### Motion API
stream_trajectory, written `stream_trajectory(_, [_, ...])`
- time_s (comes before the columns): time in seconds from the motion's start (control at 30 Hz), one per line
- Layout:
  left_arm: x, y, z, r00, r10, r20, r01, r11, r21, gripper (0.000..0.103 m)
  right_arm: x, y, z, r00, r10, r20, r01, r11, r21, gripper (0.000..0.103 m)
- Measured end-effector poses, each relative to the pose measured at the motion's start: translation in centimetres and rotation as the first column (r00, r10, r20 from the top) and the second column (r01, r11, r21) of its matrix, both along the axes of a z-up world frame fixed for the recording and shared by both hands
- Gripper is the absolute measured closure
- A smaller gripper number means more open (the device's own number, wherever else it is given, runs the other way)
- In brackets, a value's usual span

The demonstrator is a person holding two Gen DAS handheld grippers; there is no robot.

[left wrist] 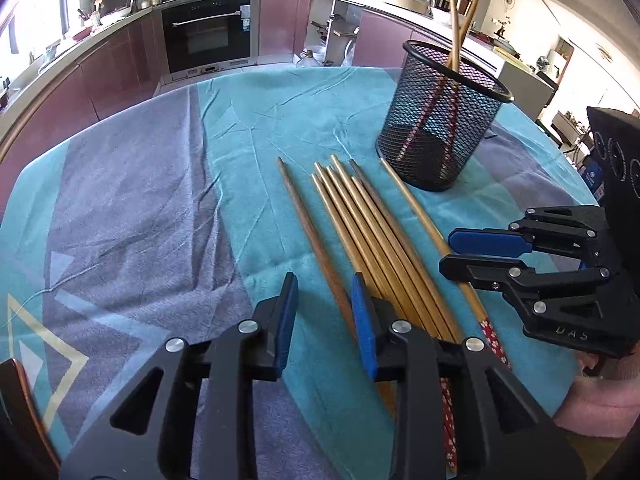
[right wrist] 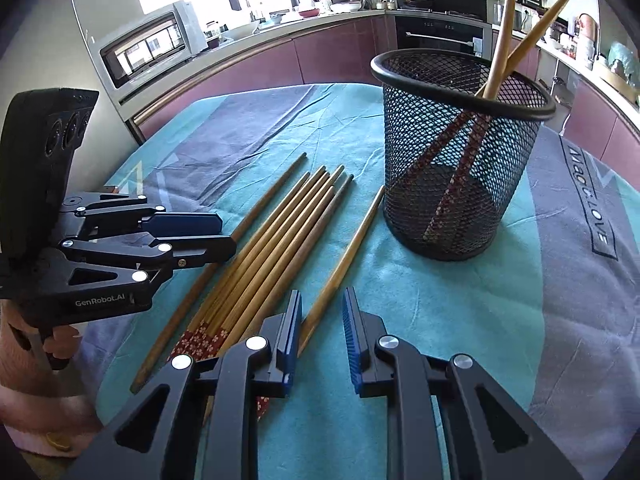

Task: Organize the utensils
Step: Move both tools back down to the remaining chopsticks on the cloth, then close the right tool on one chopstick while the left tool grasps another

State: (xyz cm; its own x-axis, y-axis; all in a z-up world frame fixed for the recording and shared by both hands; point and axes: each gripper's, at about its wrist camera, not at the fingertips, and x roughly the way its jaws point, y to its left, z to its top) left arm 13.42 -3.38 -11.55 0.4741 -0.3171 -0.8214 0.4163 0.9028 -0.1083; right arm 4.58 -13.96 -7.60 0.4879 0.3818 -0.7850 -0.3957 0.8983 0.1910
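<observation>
Several wooden chopsticks [left wrist: 372, 232] [right wrist: 272, 240] with red flowered ends lie side by side on the cloth. A darker chopstick [left wrist: 308, 232] lies apart on their left, and a single one [right wrist: 352, 240] on their right. The black mesh cup [left wrist: 436, 128] [right wrist: 460, 184] stands upright behind them with two chopsticks [right wrist: 504, 32] leaning in it. My left gripper [left wrist: 325, 308] [right wrist: 228, 234] is low over the dark chopstick, whose near end runs between the parted pads without being touched. My right gripper [right wrist: 322, 312] [left wrist: 446, 252] is open beside the single chopstick, with only cloth in its gap.
A teal and grey cloth [left wrist: 140, 200] covers the round table. Kitchen counters, an oven [left wrist: 206, 32] and a microwave [right wrist: 148, 48] line the far side. A hand in a pink sleeve [left wrist: 596, 404] holds the right gripper. A dark chair edge [left wrist: 16, 400] is at the near left.
</observation>
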Motion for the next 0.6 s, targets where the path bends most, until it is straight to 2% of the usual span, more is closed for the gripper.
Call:
stream_trajectory(0.23, [1.9, -0.7, -0.1, 0.999, 0.037, 0.021, -0.038, 0.999, 0.031, 0.074, 0.9, 0.6, -0.2, 0.999, -0.016, 0.030, 0.017, 1.000, -0.021, 0.084])
stream_trajectory(0.3, [2.1, -1.1, -0.2, 0.999, 0.045, 0.028, -0.046, 0.998, 0.043, 0.074, 1.2, 0.3, -0.2, 0.999, -0.022, 0.026, 0.022, 1.000, -0.012, 0.088])
stream_trajectory(0.33, [2.1, -1.2, -0.2, 0.998, 0.050, 0.032, -0.052, 0.998, 0.047, 0.075, 1.2, 0.1, -0.2, 0.999, -0.027, 0.024, 0.027, 1.000, -0.007, 0.090])
stream_trajectory(0.47, [1.6, -1.0, -0.2, 0.997, 0.066, 0.031, -0.068, 0.997, 0.040, 0.090, 1.4, -1.0, -0.2, 0.999, -0.037, -0.004, 0.037, 0.999, 0.035, 0.096])
stream_trajectory(0.57, [1.3, -0.7, -0.1, 0.997, 0.076, 0.023, -0.077, 0.997, 0.025, 0.091, 1.3, -1.3, -0.1, 0.999, -0.038, -0.006, 0.038, 0.999, 0.023, 0.097])
stream_trajectory(0.6, [1.4, -0.7, -0.1, 0.997, 0.077, 0.023, -0.078, 0.997, 0.030, 0.089, 1.4, -1.3, -0.1, 0.999, -0.034, -0.005, 0.034, 0.999, 0.014, 0.097])
